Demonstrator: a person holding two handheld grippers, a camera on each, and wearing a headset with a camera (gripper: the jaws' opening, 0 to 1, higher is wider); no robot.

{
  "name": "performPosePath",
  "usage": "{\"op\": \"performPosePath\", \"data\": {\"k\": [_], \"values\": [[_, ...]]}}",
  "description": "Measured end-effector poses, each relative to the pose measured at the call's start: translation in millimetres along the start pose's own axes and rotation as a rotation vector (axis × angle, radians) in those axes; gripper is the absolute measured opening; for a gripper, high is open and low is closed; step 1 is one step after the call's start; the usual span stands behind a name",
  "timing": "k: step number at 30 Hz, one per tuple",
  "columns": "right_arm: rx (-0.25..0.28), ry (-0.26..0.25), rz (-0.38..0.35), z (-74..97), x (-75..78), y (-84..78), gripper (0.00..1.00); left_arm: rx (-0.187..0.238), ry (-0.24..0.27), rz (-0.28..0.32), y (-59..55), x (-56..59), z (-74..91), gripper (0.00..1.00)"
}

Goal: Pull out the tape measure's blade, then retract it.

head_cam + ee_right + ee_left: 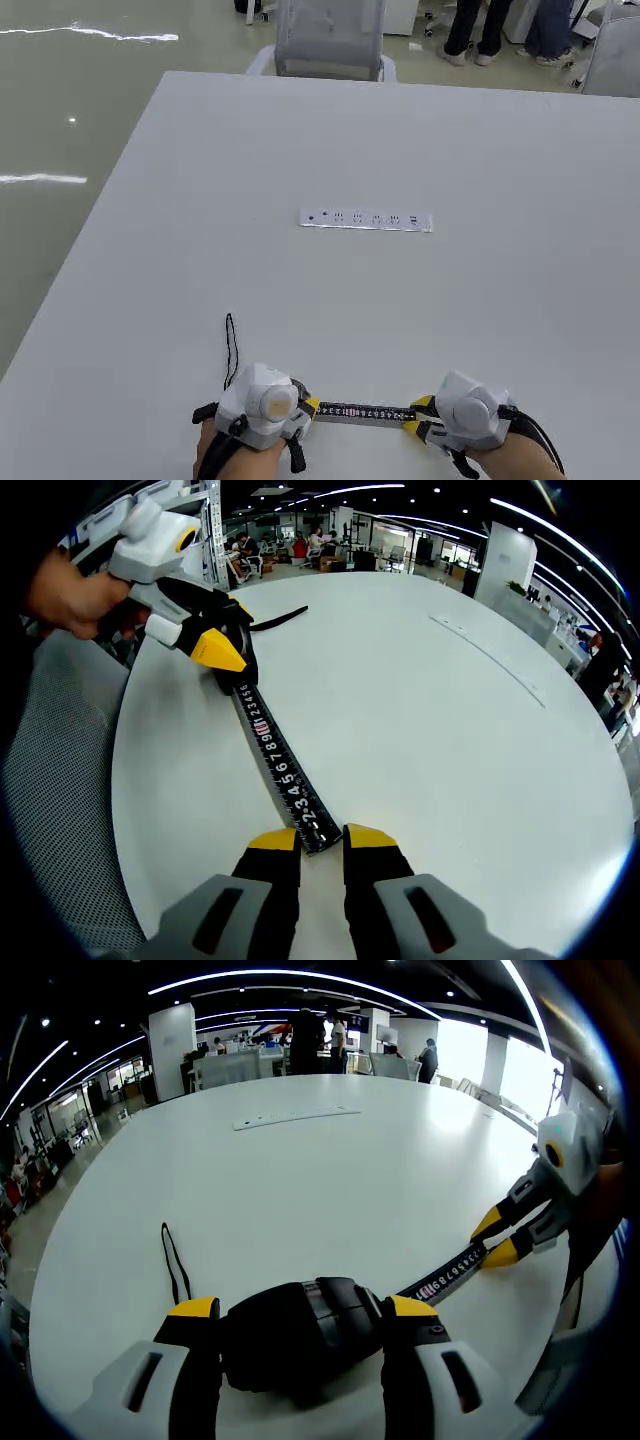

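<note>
The black tape measure case [300,1338] sits between the yellow-tipped jaws of my left gripper [303,1307], which is shut on it. Its thin black wrist strap [231,345] trails up the table. A short length of the black blade [365,412] with white and red numbers runs from the case across to my right gripper [416,414]. In the right gripper view the blade [277,765] lies flat on the table. Its end is pinched in my right gripper [321,838], which is shut on it. My left gripper [305,415] is at the near edge, covering the case.
The white table [450,150] stretches ahead. A white power strip [365,219] lies flat near its middle. A grey chair [330,40] stands at the far edge, with people's legs [480,30] beyond. The near table edge is just under both hands.
</note>
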State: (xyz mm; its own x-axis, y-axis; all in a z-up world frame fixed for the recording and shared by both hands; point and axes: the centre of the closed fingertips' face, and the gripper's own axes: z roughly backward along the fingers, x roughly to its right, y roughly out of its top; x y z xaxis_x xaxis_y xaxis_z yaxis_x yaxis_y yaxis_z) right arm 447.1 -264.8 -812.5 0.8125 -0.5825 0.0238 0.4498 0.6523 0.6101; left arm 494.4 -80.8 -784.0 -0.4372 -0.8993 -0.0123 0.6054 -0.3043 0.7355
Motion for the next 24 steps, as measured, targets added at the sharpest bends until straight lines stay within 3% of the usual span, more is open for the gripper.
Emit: {"op": "performPosePath", "data": {"k": [24], "values": [[0.009,0.020,0.005,-11.8,-8.0,10.9,0.14,0.005,0.001,-0.009,-0.1,0.1,1.0,0.61]]}}
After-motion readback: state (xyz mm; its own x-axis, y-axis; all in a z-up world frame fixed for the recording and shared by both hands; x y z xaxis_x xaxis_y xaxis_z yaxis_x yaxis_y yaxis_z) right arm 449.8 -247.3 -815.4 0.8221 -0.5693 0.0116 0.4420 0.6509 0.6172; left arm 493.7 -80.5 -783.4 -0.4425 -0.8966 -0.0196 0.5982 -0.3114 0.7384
